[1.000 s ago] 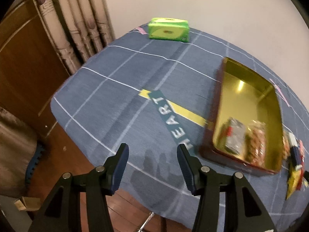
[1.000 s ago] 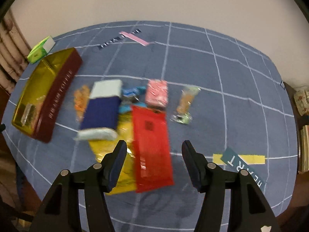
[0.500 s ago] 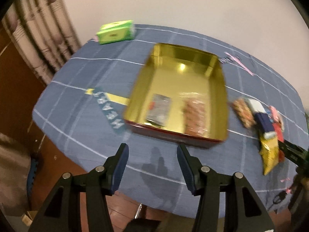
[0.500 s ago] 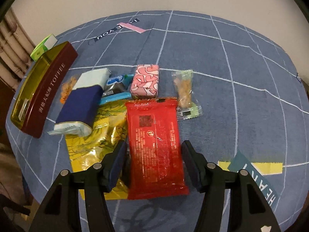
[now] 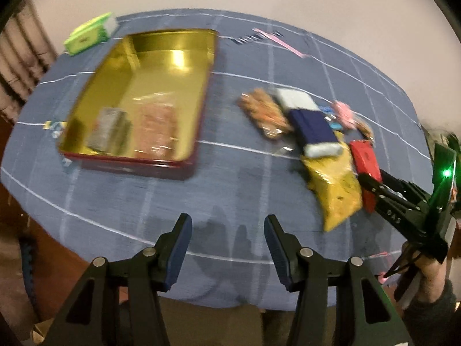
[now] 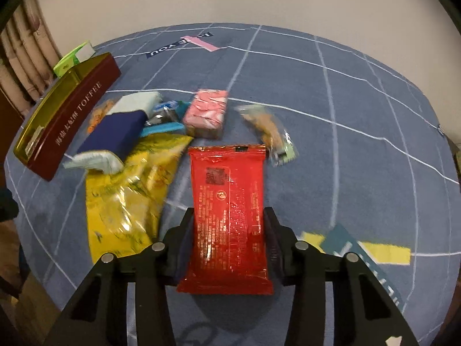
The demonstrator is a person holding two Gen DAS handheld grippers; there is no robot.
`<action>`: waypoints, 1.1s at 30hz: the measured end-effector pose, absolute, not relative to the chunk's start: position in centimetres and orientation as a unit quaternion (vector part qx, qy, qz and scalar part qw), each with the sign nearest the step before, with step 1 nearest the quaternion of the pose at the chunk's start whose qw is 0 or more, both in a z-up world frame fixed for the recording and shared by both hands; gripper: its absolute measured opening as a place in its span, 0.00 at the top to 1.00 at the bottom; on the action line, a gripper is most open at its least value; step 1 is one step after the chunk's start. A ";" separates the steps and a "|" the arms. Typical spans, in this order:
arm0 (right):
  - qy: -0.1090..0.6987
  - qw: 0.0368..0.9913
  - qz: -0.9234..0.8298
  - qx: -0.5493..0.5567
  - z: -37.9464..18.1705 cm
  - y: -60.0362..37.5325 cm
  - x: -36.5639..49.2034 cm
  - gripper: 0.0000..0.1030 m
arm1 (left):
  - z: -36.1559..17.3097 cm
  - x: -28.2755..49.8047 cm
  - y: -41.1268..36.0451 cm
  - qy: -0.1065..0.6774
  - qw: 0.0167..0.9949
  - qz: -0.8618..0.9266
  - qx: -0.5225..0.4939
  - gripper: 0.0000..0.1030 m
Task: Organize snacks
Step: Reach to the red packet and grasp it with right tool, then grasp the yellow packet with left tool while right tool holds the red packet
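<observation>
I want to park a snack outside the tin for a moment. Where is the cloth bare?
Bare blue cloth lies between the gold-lined toffee tin and the snack pile, and right of the clear cracker packet. It is crowded around the yellow foil bag and red packet.

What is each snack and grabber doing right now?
Toffee tin: open, two packets inside.
Red packet: flat on the cloth, between the right gripper's fingers.
Yellow bag: lying flat, crinkled.
Right gripper: astride the red packet.
Left gripper: open, holding nothing.
</observation>
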State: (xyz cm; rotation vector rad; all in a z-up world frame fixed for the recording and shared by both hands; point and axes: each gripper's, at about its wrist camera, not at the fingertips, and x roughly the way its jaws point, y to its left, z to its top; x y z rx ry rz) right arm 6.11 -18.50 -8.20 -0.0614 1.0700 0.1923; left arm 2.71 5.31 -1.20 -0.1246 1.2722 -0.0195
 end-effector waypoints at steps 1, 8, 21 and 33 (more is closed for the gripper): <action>0.508 0.856 0.087 -0.025 -8.2 -19.2 5.8 0.60 | -1.3 2.9 4.6 0.596 0.801 -0.017 -0.062 0.48; 0.504 0.860 0.080 0.004 -8.2 -22.4 4.7 0.59 | -2.0 4.3 -0.2 0.610 0.782 -0.061 -0.115 0.34; 0.497 0.864 0.082 -0.006 -8.2 -22.5 4.3 0.59 | -3.4 7.8 -4.7 0.625 0.763 -0.026 -0.163 0.30; 0.493 0.865 0.089 0.004 -8.3 -22.8 4.0 0.59 | -5.6 9.1 -6.2 0.640 0.746 0.042 -0.179 0.30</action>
